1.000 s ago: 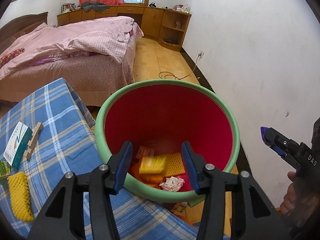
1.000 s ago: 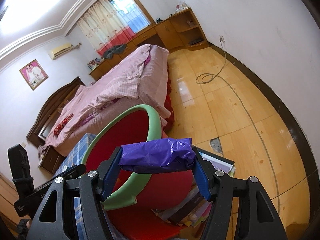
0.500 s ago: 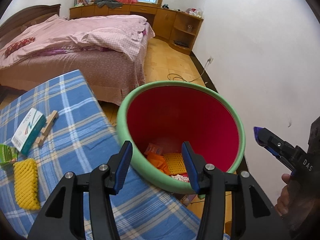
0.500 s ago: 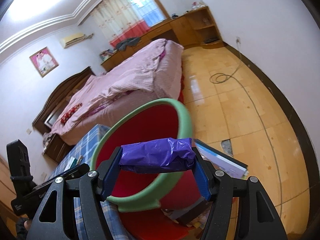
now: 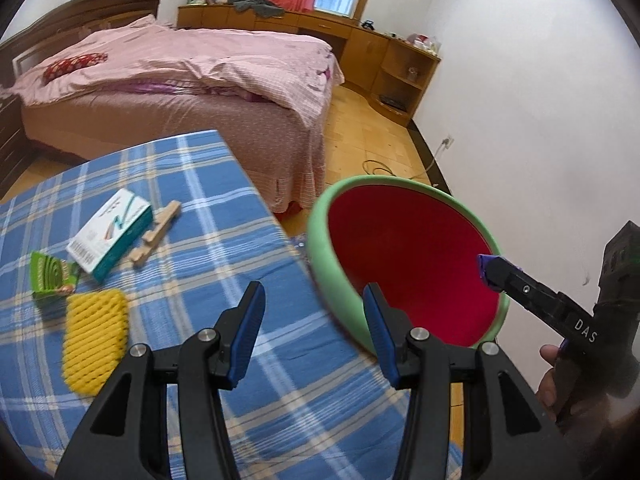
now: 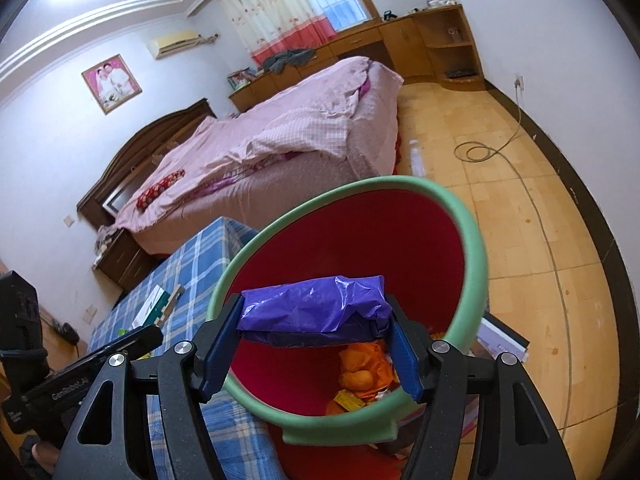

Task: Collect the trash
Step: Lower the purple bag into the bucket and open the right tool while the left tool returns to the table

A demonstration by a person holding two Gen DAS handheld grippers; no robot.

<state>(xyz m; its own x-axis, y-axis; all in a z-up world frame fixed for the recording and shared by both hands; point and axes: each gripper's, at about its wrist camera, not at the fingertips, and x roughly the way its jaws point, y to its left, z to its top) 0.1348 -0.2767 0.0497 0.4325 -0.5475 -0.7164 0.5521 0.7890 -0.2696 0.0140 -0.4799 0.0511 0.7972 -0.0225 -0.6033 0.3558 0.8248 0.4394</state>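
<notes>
Right gripper (image 6: 316,328): clamped on a purple bag (image 6: 314,312), over the red bin's (image 6: 360,248) mouth.
Left gripper (image 5: 314,330): spread wide, holding nothing, above the table's (image 5: 224,208) right edge.
Bin: beside that edge, orange wrappers (image 6: 362,372) inside.
Table: yellow sponge (image 5: 95,338), white-green box (image 5: 110,238).

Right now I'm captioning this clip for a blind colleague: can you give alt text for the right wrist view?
The right tool grips a crumpled purple plastic bag over the mouth of a red bin with a green rim, which holds orange and yellow wrappers. Behind are a blue plaid table and a pink bed.
</notes>
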